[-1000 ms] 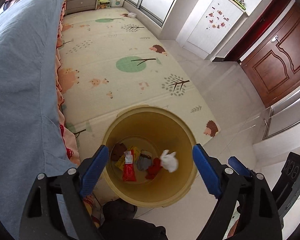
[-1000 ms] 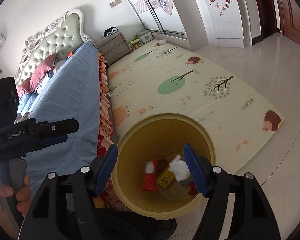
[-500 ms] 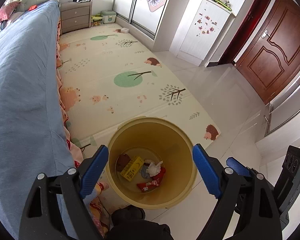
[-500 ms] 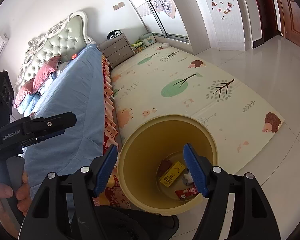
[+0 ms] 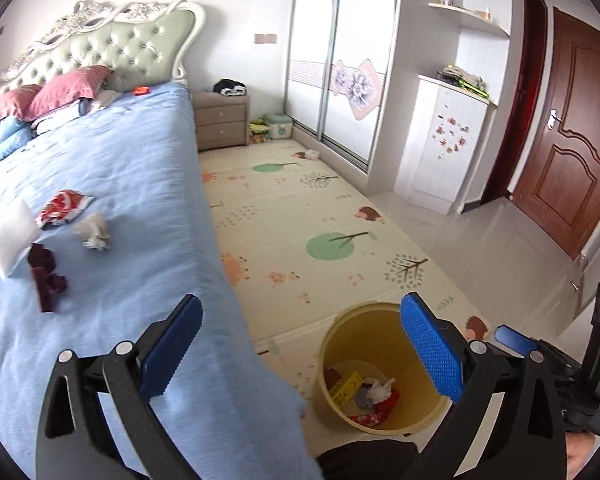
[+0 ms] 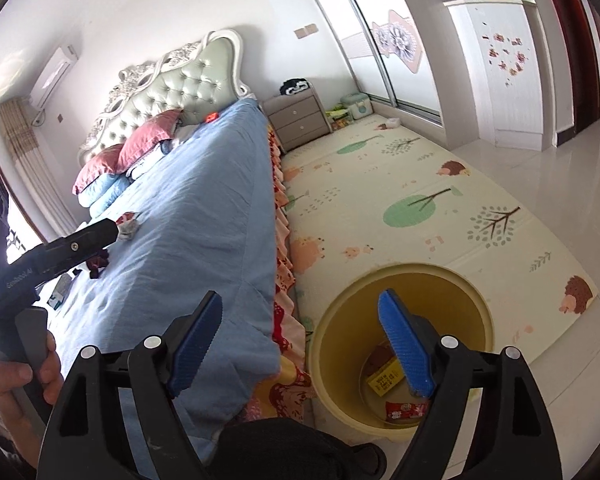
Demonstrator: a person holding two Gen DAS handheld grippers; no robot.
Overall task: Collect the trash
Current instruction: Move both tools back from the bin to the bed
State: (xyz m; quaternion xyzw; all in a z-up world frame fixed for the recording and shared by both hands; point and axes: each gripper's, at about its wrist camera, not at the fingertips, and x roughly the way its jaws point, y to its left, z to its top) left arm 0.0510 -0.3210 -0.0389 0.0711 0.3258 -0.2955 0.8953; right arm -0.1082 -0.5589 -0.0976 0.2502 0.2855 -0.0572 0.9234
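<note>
A yellow bin (image 5: pixel 380 420) stands on the floor beside the bed and holds a yellow box, a red wrapper and a white tissue; it also shows in the right wrist view (image 6: pixel 340 344). On the blue bed lie a red wrapper (image 5: pixel 62 208), a crumpled tissue (image 5: pixel 94 230), a dark red piece (image 5: pixel 46 274) and a white packet (image 5: pixel 6 236). My left gripper (image 5: pixel 300 350) is open and empty over the bed's corner and the bin. My right gripper (image 6: pixel 302 346) is open and empty above the bin's rim.
The blue bed (image 5: pixel 112 184) fills the left, with pillows at the headboard. A patterned play mat (image 5: pixel 312 224) covers the floor. A nightstand (image 5: pixel 222 124), a sliding wardrobe (image 5: pixel 340 60) and a brown door (image 5: pixel 568 148) stand beyond.
Both grippers have tilted up from looking down into the bin. The bed top with its trash has come into view. The tissue has settled in the bin.
</note>
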